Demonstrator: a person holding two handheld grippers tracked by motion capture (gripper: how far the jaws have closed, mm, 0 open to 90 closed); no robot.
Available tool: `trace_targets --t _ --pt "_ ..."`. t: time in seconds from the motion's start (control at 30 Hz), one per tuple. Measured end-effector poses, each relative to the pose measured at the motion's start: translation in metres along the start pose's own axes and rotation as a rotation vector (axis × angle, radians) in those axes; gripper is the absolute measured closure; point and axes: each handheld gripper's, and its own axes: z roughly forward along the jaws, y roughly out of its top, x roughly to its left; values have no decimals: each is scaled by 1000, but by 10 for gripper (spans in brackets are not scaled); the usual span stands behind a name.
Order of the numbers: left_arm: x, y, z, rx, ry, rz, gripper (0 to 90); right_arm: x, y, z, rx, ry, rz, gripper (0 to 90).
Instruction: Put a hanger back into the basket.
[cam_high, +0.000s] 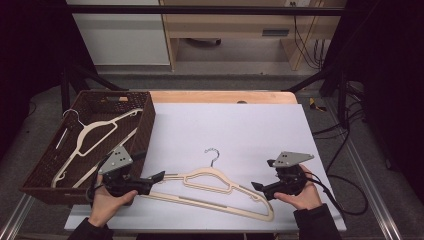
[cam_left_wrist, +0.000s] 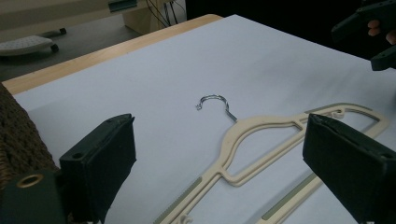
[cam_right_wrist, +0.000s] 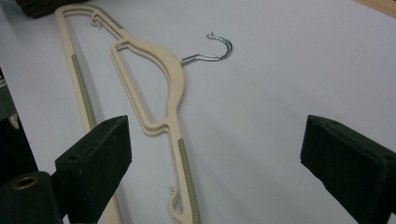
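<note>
My left hand-held gripper (cam_high: 161, 175) and right hand-held gripper (cam_high: 255, 186) both stand wide open, gripping nothing. The cream hanger (cam_high: 215, 187) lies flat on the table (cam_high: 250, 125), its wire hook (cam_high: 213, 154) pointing to twelve o'clock, one gripper at each end. The risk I see: it lies so flat that a jaw could skate over the thin arm and nudge it away rather than catch it. Closing unevenly might pivot it toward the wicker basket (cam_high: 145, 130) at nine o'clock, where another hanger (cam_high: 95, 132) lies.
</note>
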Motion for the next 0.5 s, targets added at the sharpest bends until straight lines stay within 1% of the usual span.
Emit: trace_targets --t 0.03,0.1,0.13,0.17,0.2,0.23,0.27,0.3,0.33,0.37,0.4,0.43,0.47,0.5 --pt "0 0 0 0 0 0 86 0 0 0 0 0 0 95" --pt "-1 -1 4 10 2 4 85 1 0 6 29 23 -17 121" --pt "-2 -2 5 12 3 5 85 2 0 8 42 28 -16 124" --pt "-2 -2 5 12 3 5 85 2 0 8 42 28 -16 124" --pt "-2 -3 7 23 3 7 85 3 1 12 77 33 -31 137" --pt "-2 -3 7 23 3 7 84 3 1 12 77 33 -31 137" --pt "-3 -3 8 27 4 11 84 5 1 16 111 30 -63 160" --pt "-3 -4 9 30 3 11 84 5 1 16 111 30 -63 160" --pt "-4 -4 11 37 -3 15 83 7 2 20 142 48 -70 191" --pt "-4 -4 11 37 -3 15 82 8 2 23 149 58 -74 205" --pt "-3 -5 13 44 -4 18 82 9 3 26 171 61 -78 218" --pt "-3 -5 13 44 -4 18 82 9 3 26 171 61 -78 218" --pt "-3 -6 14 52 -4 17 82 10 4 32 204 67 -87 248" --pt "-3 -6 14 52 -4 17 81 10 4 32 204 67 -87 248"
